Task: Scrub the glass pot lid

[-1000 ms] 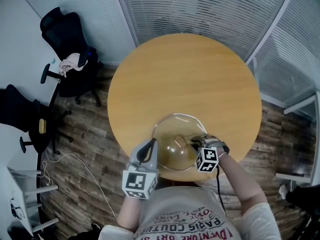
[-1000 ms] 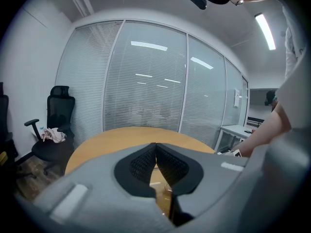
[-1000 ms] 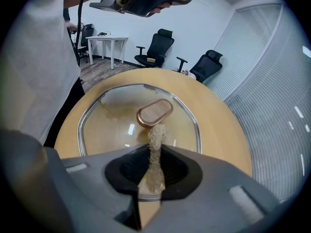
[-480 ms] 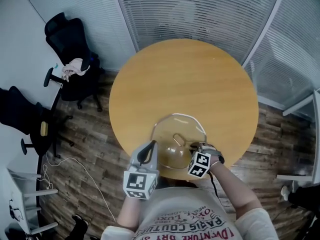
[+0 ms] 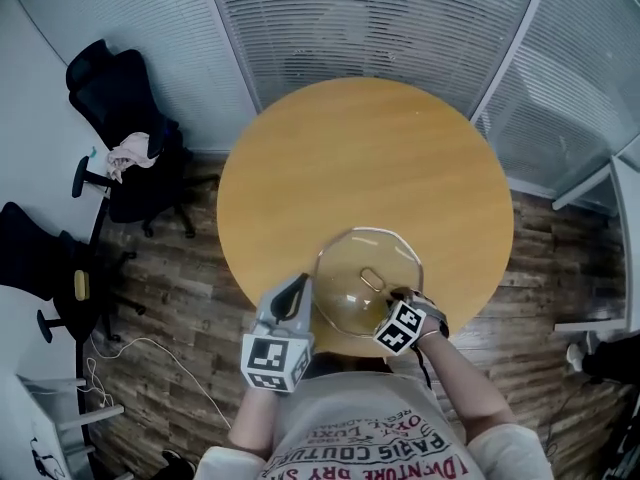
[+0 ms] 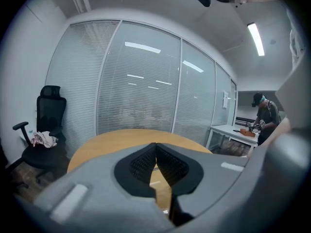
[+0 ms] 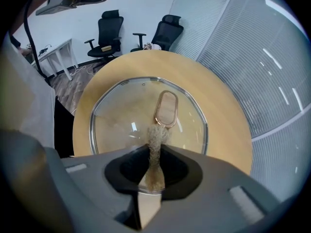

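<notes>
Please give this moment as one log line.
right gripper: shut on scrub pad, at lid handle | left gripper: shut, empty | lid: on table

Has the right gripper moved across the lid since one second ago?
Yes. Against the lid, the right gripper has shifted left, from the right rim toward the handle.

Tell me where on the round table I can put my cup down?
The far half of the table, between the glass pot lid and the window blinds, is bare. Bare strips flank the lid left and right. The near edge is crowded: the lid, the left tongs and the right tongs with their scrubber.
</notes>
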The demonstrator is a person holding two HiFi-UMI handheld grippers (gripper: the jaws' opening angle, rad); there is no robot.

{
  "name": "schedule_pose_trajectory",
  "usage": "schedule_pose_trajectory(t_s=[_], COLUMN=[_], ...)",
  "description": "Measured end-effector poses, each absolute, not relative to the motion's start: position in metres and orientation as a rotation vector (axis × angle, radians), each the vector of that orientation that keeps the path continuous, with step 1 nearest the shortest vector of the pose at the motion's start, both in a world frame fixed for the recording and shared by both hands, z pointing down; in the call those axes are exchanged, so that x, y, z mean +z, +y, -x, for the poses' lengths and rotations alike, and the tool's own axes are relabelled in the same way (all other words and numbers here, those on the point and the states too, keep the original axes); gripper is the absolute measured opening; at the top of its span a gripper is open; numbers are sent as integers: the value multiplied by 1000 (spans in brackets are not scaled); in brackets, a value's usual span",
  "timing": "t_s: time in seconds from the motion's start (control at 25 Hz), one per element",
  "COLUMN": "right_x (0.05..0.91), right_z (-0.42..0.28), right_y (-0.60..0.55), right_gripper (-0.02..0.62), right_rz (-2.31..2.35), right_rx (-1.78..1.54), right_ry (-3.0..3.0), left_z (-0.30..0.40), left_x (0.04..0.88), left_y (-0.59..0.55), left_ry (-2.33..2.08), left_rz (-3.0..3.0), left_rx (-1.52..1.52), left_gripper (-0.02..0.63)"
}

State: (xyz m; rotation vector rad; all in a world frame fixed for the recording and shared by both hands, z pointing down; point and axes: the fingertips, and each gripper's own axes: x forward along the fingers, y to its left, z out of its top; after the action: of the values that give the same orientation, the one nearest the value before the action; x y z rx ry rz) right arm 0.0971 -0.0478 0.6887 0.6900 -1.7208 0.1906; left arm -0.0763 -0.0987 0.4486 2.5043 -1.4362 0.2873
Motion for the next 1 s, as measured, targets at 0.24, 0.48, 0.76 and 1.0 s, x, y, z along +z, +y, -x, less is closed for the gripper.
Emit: schedule_pose_trajectory(t_s=[0.24,0.48,0.76,1.0], right_x=[689,686,685,683], right_z=[-80,-55,-30,-13], right_y=[-42,-37,-35,-29], right_gripper=[63,63,63,63], right_rz=[-756,-797,-855,-866], right_rx=[271,332,375,450], right_ry=[-1666,-1646,-1640,-1701], left_z=[97,112,131,132], left_x=[452,454,457,464], left_y=[-111,-111,-109,-106], left_ry=[-1358,-1291,-1256,-1228], left_rz=[-2540,-2575,-2582,-2585], left_rx=[273,278,287,293], left_gripper=[8,8,8,8])
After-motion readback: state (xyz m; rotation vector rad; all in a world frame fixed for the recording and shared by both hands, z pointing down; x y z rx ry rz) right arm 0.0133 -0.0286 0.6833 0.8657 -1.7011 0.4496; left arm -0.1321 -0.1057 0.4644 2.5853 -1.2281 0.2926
